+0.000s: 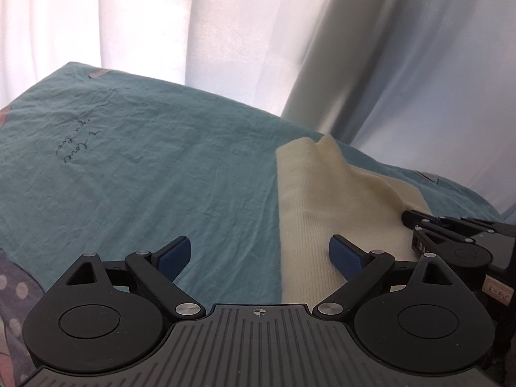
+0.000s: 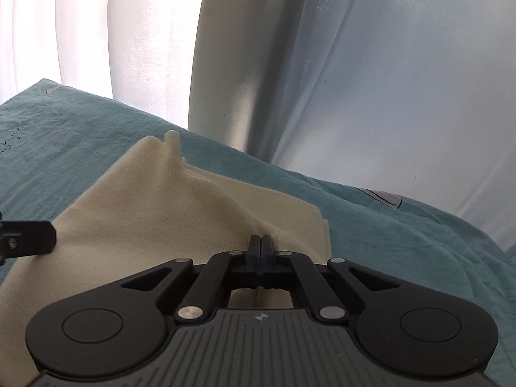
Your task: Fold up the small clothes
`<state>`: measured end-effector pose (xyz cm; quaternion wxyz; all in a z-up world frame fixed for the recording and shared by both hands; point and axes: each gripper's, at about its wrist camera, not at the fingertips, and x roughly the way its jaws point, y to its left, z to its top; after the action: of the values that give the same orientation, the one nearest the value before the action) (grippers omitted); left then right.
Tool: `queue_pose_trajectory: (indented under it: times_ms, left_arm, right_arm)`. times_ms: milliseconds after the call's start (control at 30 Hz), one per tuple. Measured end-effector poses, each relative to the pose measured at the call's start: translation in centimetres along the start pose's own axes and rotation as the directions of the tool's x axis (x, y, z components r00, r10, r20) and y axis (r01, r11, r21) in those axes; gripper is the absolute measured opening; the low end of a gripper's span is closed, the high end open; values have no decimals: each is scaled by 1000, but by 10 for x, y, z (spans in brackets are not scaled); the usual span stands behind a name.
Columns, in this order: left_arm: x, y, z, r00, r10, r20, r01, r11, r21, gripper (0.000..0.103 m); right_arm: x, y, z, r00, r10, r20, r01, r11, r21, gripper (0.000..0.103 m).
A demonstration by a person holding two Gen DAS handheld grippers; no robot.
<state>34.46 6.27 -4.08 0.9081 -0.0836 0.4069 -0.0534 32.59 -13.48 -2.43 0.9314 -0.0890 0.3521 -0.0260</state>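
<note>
A cream knit garment (image 1: 316,200) lies on a teal sheet (image 1: 129,177), with a raised ridge running to a peak at its far end. My left gripper (image 1: 261,251) is open above the garment's left edge, one blue pad over the sheet and the other over the knit, nothing between them. My right gripper (image 2: 261,240) is shut, pinching a fold of the cream garment (image 2: 154,206) at the near end of that ridge. In the left wrist view the right gripper (image 1: 408,219) shows at the right, tips on the knit. One left finger (image 2: 29,237) enters the right wrist view.
The teal sheet (image 2: 403,245) carries a line of dark handwriting (image 1: 79,146) and drops off at the far edge. White curtains (image 1: 129,16) and a grey drape (image 2: 403,96) hang right behind it. A purple dotted fabric (image 1: 13,287) lies at the lower left.
</note>
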Motion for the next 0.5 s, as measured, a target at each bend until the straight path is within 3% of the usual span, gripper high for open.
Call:
queue_pose_trajectory:
  times_ms: [100, 200, 300, 333, 467, 500]
  left_arm:
    - [-15, 9, -10, 999, -40, -25, 39, 999, -11, 96]
    - [-34, 18, -23, 996, -80, -42, 80, 997, -13, 96]
    - [-48, 17, -39, 989, -130, -73, 131, 991, 8, 96]
    - [-49, 17, -44, 985, -146, -86, 148, 989, 10, 97]
    - [-38, 15, -57, 974, -151, -171, 154, 988, 4, 99]
    - [-40, 12, -58, 979, -132, -155, 138, 990, 32, 99]
  right_arm:
    - [-5, -2, 2, 1000, 15, -21, -14, 1000, 25, 0]
    - [-42, -10, -8, 990, 140, -15, -138, 986, 97, 5]
    - [-96, -13, -41, 971, 235, 45, -238, 966, 101, 16]
    - [-111, -12, -55, 968, 246, 48, -249, 964, 93, 23]
    - [-134, -11, -107, 976, 216, -1, -215, 972, 98, 24]
    - [-135, -9, -112, 978, 209, -3, -208, 974, 90, 24]
